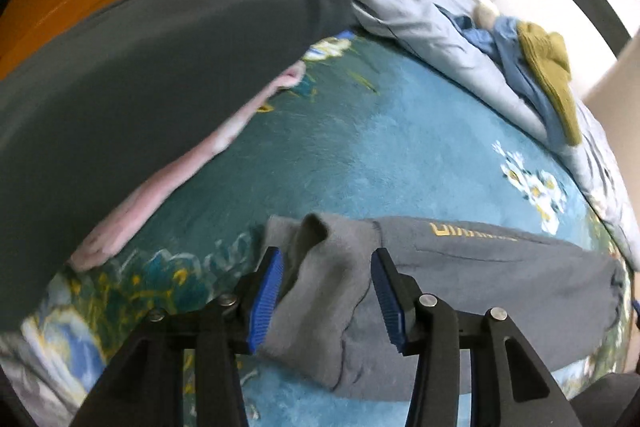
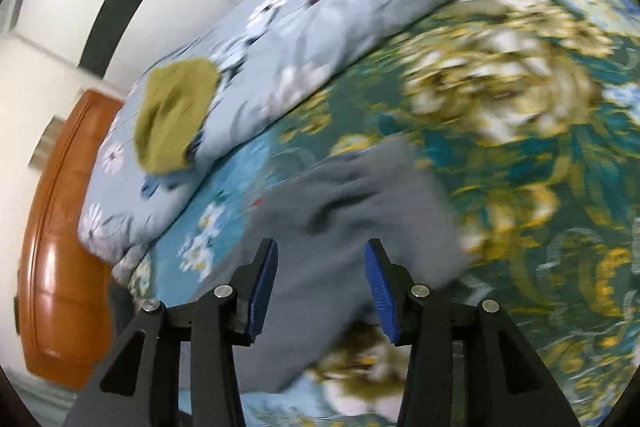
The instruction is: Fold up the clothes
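As it lies across the floral bed, the grey garment looks rumpled; left tongs and right tongs gape, gripping nothing.

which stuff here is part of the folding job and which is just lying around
In the job: grey garment on the floral blanket, left tongs and right tongs, both open.

Lying about: olive knit, blue cloth, pale quilt, pink cloth.
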A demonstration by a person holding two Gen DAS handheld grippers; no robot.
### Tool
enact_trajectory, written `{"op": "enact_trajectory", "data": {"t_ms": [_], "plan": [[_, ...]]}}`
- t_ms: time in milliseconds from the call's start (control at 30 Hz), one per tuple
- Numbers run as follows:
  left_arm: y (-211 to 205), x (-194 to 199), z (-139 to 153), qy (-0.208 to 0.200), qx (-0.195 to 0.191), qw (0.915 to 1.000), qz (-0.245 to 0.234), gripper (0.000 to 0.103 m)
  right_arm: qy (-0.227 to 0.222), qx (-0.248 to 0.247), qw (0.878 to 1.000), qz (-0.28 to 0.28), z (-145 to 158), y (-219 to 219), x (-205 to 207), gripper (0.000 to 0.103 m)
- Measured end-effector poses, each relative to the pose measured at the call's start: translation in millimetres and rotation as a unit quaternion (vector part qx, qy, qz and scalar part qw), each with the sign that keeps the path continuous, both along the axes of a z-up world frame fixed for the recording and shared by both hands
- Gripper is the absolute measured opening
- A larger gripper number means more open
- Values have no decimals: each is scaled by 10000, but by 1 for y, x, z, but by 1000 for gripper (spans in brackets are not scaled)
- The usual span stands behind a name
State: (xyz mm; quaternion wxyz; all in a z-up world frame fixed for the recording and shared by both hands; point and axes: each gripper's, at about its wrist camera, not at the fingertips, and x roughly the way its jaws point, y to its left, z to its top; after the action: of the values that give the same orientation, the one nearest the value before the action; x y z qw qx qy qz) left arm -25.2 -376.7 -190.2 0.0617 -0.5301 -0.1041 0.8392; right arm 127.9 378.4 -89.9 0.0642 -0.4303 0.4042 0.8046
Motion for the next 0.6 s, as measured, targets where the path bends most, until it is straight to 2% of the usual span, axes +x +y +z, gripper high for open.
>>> {"op": "enact_trajectory", "data": {"t_ms": [167,300,367,433,600], "plan": [[10,-2,6,-50,105,9973,-722,50,-13,-3,9963,855,-1,-59,-53,46],[17,-1,1,-243,-92,9924,-1204,48,-209,521,9785,1987,-8,-119,-103,48],[19,-2,-2,-287,-137,9909,-1308,46,-291,873,9616,2586,-14,-151,-126,48],[20,-8,-5,-306,-36,9908,-1319,42,-369,1187,9387,3216,-21,-183,-147,48],[18,-14,-5,-269,226,9916,-1247,35,-495,1779,8666,4636,-40,-263,-187,48]]}}
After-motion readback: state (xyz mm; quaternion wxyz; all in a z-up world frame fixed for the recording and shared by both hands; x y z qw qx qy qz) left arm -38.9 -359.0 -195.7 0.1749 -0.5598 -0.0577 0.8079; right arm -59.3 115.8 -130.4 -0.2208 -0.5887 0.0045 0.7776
